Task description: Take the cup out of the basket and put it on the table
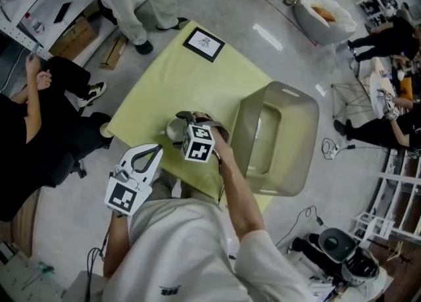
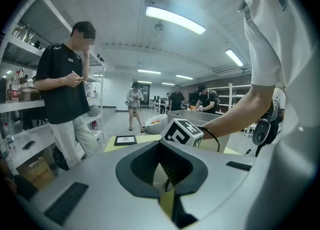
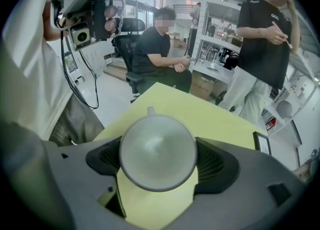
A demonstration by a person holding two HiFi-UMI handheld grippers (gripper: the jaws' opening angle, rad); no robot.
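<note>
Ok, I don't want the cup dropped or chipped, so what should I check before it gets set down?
1. Grip: right gripper has its jaws closed on the sides of the cup: ok.
2. Cup out of the basket and over the table: ok.
3. Table surface behind the cup bare: ok.
4. Cup bottom touching the table yet: cannot tell.
5. Left gripper shut, empty, away from the cup: ok.
</note>
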